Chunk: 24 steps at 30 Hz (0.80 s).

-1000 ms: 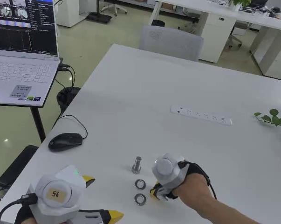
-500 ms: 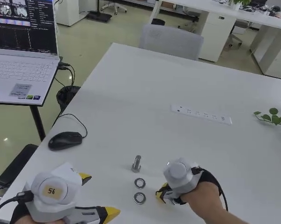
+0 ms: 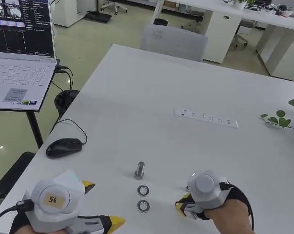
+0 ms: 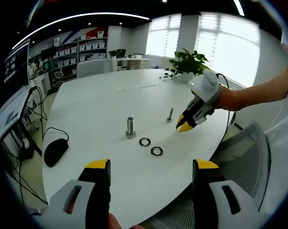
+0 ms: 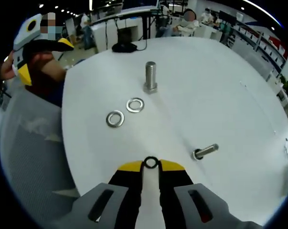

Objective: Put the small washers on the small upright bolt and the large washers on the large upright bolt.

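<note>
Table (image 3: 151,97): wide bare room beyond the bolts, with the near edge close under your hands. Left gripper (image 4: 152,164) gapes, empty. Right gripper (image 5: 151,167) pinches a small washer (image 5: 151,163) near the small bolt (image 5: 205,151). Large bolt (image 3: 139,170) looks bare, and two large washers (image 3: 143,190) lie flat just beside it. By the look of it, no washer is on a bolt yet.

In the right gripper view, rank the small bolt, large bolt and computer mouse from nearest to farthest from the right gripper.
1. The small bolt, just right of the right gripper, whose jaws are shut on a small washer.
2. The large bolt, straight ahead, farther out.
3. The computer mouse, farthest ahead, past the large bolt.
</note>
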### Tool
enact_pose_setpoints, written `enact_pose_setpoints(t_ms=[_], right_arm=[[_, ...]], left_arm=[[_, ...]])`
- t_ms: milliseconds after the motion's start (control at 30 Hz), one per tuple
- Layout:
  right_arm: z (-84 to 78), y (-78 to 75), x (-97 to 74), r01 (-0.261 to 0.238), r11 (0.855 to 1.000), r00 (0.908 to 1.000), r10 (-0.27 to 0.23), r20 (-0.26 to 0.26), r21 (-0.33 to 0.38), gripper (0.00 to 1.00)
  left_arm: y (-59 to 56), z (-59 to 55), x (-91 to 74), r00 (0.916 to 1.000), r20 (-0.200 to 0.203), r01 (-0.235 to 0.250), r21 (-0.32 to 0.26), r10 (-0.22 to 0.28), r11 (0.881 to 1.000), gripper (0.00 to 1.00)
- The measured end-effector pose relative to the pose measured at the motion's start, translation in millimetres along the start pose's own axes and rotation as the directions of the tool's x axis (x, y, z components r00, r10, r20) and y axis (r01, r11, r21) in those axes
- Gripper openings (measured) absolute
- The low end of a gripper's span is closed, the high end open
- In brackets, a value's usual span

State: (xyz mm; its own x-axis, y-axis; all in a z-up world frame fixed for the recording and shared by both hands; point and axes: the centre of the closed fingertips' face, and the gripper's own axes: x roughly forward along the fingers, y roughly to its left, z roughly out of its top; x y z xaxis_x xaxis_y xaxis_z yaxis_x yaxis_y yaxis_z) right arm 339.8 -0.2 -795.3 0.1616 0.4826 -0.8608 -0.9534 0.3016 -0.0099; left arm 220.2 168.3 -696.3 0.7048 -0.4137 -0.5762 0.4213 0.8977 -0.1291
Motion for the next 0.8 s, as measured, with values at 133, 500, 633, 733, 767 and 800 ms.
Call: enact_pose_setpoints(t_ms=[133,500,633,733,767,800], right_arm=[[-6.0,-13.3,-11.3,0.031,0.999,0.9995,-0.031,0.006,0.026,0.13],[-5.2,-42.6,-32.8,0.091,0.995,0.9955,-0.092,0.023,0.051,0.13],[3.7,-54.2,-38.6,0.109,0.993,0.9933,-0.110,0.034,0.041,0.13],[9.9,-59.3,-40.5,0.113,0.993,0.9927,-0.114,0.038,0.029,0.13],[13.0,-61.1,-41.3,0.114,0.993,0.9927,-0.114,0.038,0.020,0.13],[15.2,-62.1,-41.8,0.114,0.993,0.9927,-0.115,0.038,0.013,0.13]], left_arm=[[-0.7,0.2,0.9,1.0000,-0.001,0.005,0.004,-0.005,1.000,0.69],[-4.2,3.5,2.9,0.9999,-0.002,0.014,0.014,-0.014,1.000,0.69],[-4.1,4.1,2.9,0.9999,-0.003,0.014,0.016,-0.014,1.000,0.69],[-4.0,5.0,3.0,0.9999,-0.002,0.014,0.016,-0.013,1.000,0.69],[-4.0,5.4,3.1,0.9999,-0.003,0.014,0.018,-0.013,1.000,0.69],[-3.9,5.6,3.2,0.9999,-0.002,0.013,0.018,-0.013,1.000,0.69]])
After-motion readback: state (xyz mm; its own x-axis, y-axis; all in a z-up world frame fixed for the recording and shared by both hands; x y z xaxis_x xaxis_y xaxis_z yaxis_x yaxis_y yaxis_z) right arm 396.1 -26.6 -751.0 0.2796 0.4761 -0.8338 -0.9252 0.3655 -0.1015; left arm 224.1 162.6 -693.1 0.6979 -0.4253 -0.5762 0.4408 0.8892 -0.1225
